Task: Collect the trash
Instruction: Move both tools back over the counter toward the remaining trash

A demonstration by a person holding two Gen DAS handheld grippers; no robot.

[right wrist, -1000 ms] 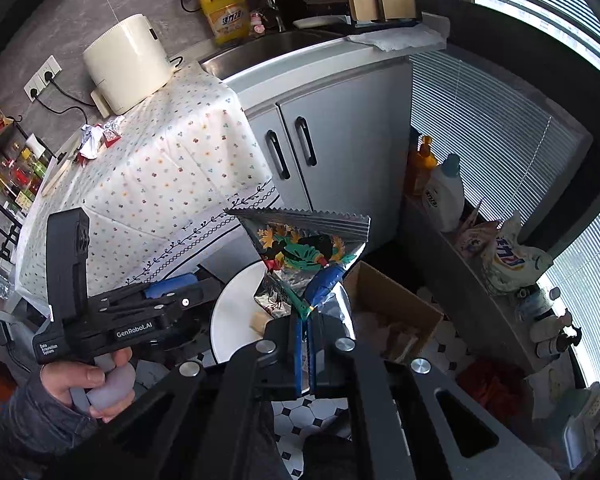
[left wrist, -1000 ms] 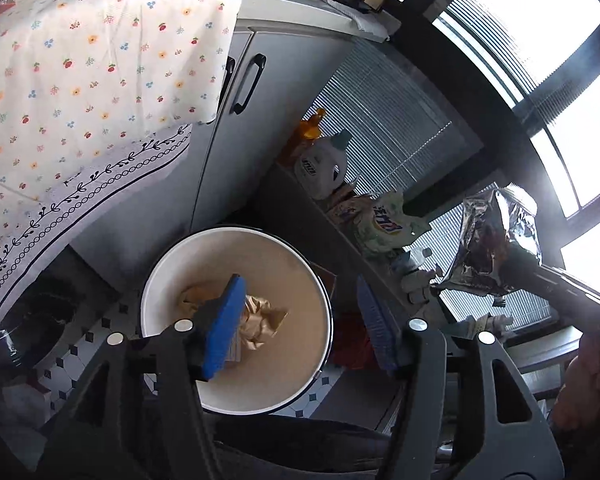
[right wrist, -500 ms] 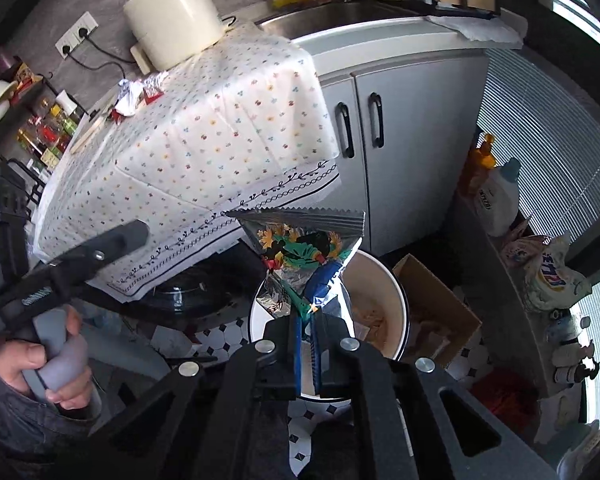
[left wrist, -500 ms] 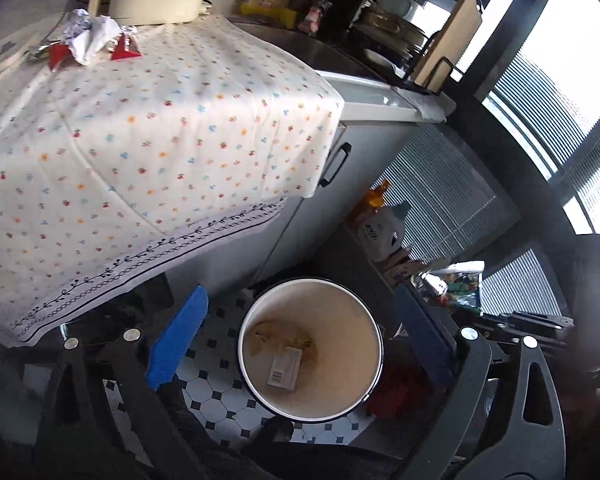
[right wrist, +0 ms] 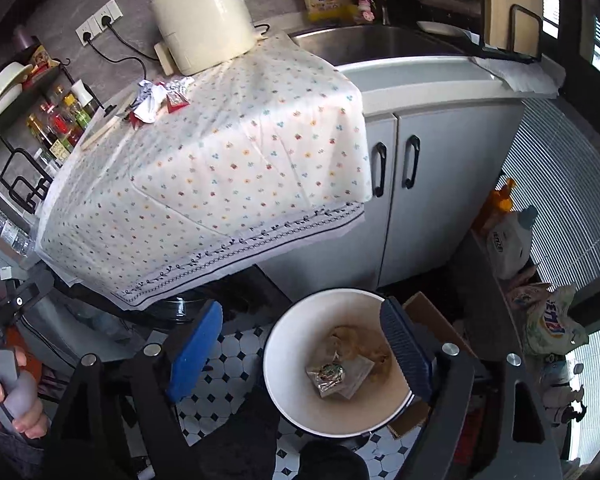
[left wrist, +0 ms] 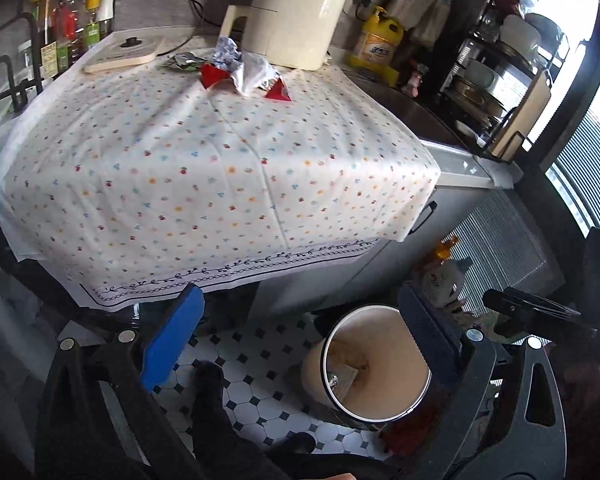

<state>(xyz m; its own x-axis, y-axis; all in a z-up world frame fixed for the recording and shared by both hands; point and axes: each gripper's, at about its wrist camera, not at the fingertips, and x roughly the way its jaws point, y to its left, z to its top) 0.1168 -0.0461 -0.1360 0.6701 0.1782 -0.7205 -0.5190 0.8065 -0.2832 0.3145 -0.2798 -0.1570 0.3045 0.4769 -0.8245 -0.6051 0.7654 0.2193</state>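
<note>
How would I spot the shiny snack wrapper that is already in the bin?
Find the flowered tablecloth; on the tiled floor below its hanging edge stands a round cream bin. The snack wrapper lies at the bottom, silvery with a colourful print, unlike the plain brown paper beside it.

A: Cloth over the counter, matt printed tablecloth point(left wrist: 220, 168), soft creases. Wrappers point(left wrist: 244, 68) at the back look crinkly foil & glossy red plastic.

B: Bin point(right wrist: 296, 400)? Smooth glossy plastic, cream inside, dark rim. Shiny foil packet point(right wrist: 332, 374) in it, plus crumpled brown paper.

A: Floor point(left wrist: 260, 408) glossy tile, blk/wht. Sink point(right wrist: 372, 44) brushed metal. Cabinet doors point(right wrist: 428, 188) smooth, semi-gloss.
</note>
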